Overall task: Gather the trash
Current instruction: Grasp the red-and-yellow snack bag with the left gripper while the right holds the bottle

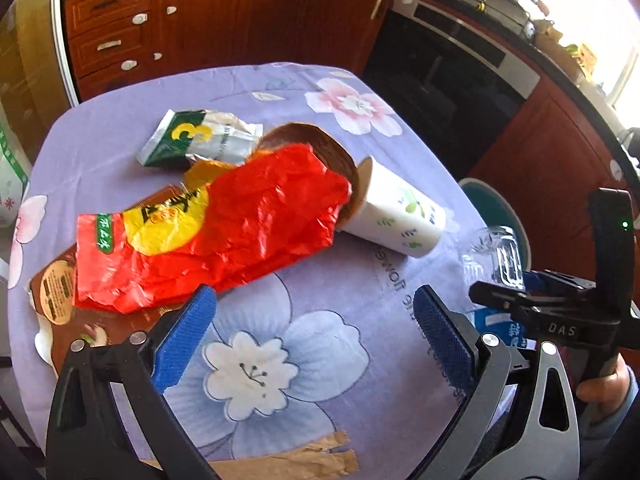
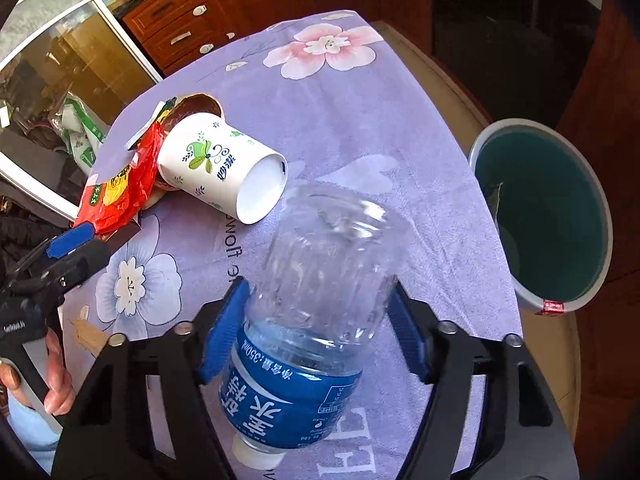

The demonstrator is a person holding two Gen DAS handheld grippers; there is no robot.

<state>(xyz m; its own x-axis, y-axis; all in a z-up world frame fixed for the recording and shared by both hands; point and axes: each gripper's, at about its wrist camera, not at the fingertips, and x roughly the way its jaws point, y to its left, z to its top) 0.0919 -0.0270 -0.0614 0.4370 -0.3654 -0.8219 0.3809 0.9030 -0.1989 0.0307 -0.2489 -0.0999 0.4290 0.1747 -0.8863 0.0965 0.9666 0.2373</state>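
My right gripper (image 2: 320, 292) is shut on a clear plastic bottle (image 2: 320, 280) with a blue label, held above the table; it also shows in the left wrist view (image 1: 496, 256). My left gripper (image 1: 316, 312) is open and empty, just in front of a crumpled red snack bag (image 1: 224, 232). A white paper cup (image 1: 400, 212) lies on its side beside the bag, also in the right wrist view (image 2: 224, 168). A green and silver wrapper (image 1: 196, 140) and a brown wrapper (image 1: 316, 152) lie behind. A teal trash bin (image 2: 548, 216) stands right of the table.
The table wears a purple flowered cloth (image 1: 320, 360). A flat brown package (image 1: 60, 292) lies under the red bag. A brown paper piece (image 1: 312, 460) lies at the near edge. Wooden cabinets (image 1: 200, 20) and an oven (image 1: 452, 68) stand behind.
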